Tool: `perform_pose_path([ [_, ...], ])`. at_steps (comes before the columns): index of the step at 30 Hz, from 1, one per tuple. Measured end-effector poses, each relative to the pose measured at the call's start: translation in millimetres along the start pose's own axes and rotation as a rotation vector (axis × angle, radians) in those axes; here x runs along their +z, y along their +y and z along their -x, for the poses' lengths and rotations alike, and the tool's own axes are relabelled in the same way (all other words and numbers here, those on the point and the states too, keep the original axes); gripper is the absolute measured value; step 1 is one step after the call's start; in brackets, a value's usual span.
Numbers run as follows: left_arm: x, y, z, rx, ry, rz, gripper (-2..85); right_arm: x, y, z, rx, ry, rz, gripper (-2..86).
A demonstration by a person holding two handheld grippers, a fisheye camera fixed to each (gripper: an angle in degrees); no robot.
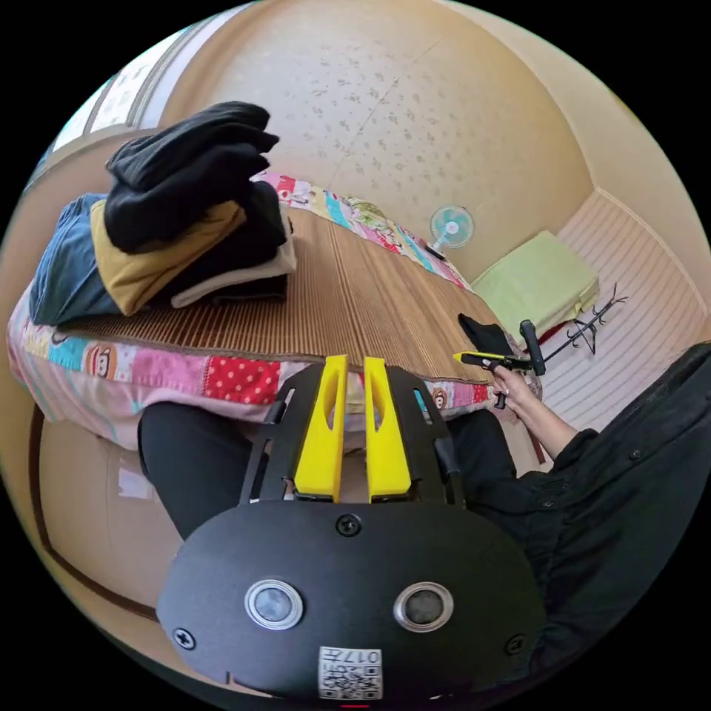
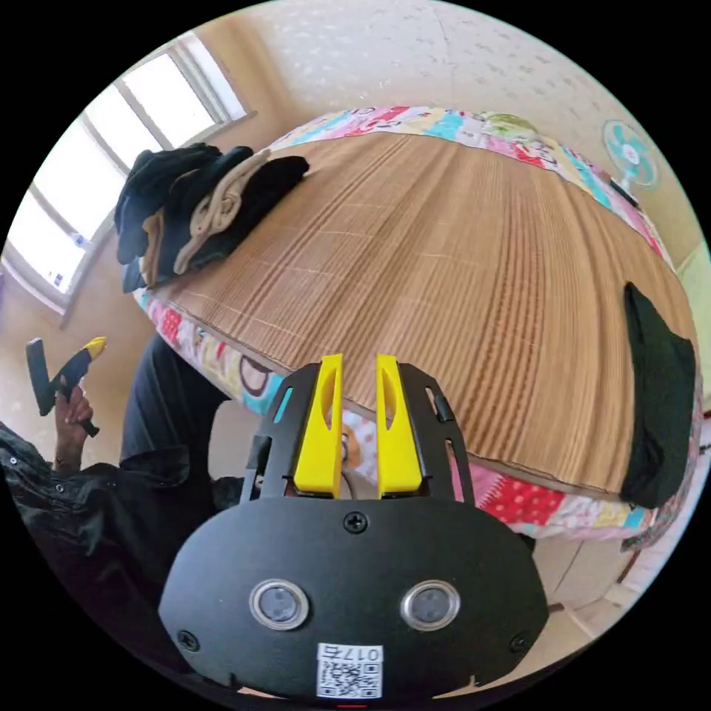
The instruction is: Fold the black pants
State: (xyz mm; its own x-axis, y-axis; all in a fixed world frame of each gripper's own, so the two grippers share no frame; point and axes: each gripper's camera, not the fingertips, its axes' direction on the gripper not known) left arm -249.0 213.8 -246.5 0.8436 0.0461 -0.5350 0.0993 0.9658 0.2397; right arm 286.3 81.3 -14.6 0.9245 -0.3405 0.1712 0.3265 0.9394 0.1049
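The black pants [image 2: 659, 400] lie folded into a narrow bundle at one end of the bamboo mat [image 2: 459, 281], close to its edge; the left gripper view has them as a small dark bundle [image 1: 485, 335] by the person's hand. My left gripper [image 1: 355, 363] hovers off the bed's near edge, its yellow jaws a narrow gap apart and holding nothing. My right gripper [image 2: 359, 363] also hangs off the edge, jaws slightly apart and empty. Each gripper shows in the other view, held in a hand: the right gripper [image 1: 474, 358] and the left gripper [image 2: 92, 346].
A stack of folded clothes [image 1: 185, 215], dark, mustard and cream, sits at the mat's other end, also seen as the stack [image 2: 200, 207]. A patchwork quilt [image 1: 222, 370] borders the mat. A small fan [image 1: 450, 228] and a green cushion [image 1: 541, 285] stand beyond. The person's dark sleeve [image 1: 615, 474] is close.
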Motion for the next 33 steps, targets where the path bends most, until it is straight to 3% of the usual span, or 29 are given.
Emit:
perform_pose_path([
  [4,28,-23,-32,0.037,0.093,-0.01,3.2,-41,15,-161,0.459,0.171,-0.081,10.8],
  [6,43,-33,-49,0.03,0.149,0.032,3.0,-25,25,-214,0.568,0.129,-0.029,10.3],
  [10,46,-31,-70,0.054,0.132,0.054,2.5,-4,29,-236,0.661,-0.011,-0.008,4.8],
  [12,48,-26,-74,0.061,0.103,0.075,1.2,-8,10,-202,0.53,-0.004,0.011,3.1],
  [14,52,-25,-73,0.036,0.104,0.098,0.1,-5,-8,-150,0.335,-0.266,-0.037,1.9],
  [15,55,-24,-71,0.004,0.113,0.114,-0.4,15,-24,-107,0.212,-0.722,-0.019,1.5],
  [16,56,-24,-70,-0.012,0.12,0.119,-0.6,43,-40,-45,0.146,-0.897,0.097,1.2],
  [17,57,-24,-69,-0.043,0.136,0.125,-0.8,52,-46,-10,0.114,-0.818,0.173,1.1],
  [18,53,-26,-69,-0.064,0.15,0.123,-0.9,48,-53,57,-0.011,-0.606,0.188,1.0],
  [19,50,-27,-69,-0.069,0.152,0.117,-0.9,25,-54,103,-0.057,-0.457,0.087,1.1],
  [22,17,-28,-72,-0.021,0.081,0.056,-1.0,-24,-56,135,-0.003,-0.359,-0.094,1.8],
  [23,5,-25,-71,0.005,0.017,0.042,-1.0,-33,-56,131,0.01,-0.313,-0.122,2.0],
  [26,-13,-13,-56,0.025,-0.09,0.038,-1.0,-71,-54,80,0.159,0.085,-0.188,6.5],
  [28,-12,-7,-43,0.005,-0.096,0.048,-1.0,-75,-47,17,0.28,0.325,-0.117,11.6],
  [29,-8,-6,-34,-0.022,-0.075,0.064,-1.0,-69,-45,1,0.294,0.363,-0.064,12.2],
  [31,2,-7,-24,-0.064,-0.015,0.084,-1.0,-14,-35,-61,0.338,0.429,0.309,12.2],
  [33,12,-12,-21,-0.089,0.057,0.073,-1.0,-9,-28,-77,0.4,0.363,0.254,10.3],
])
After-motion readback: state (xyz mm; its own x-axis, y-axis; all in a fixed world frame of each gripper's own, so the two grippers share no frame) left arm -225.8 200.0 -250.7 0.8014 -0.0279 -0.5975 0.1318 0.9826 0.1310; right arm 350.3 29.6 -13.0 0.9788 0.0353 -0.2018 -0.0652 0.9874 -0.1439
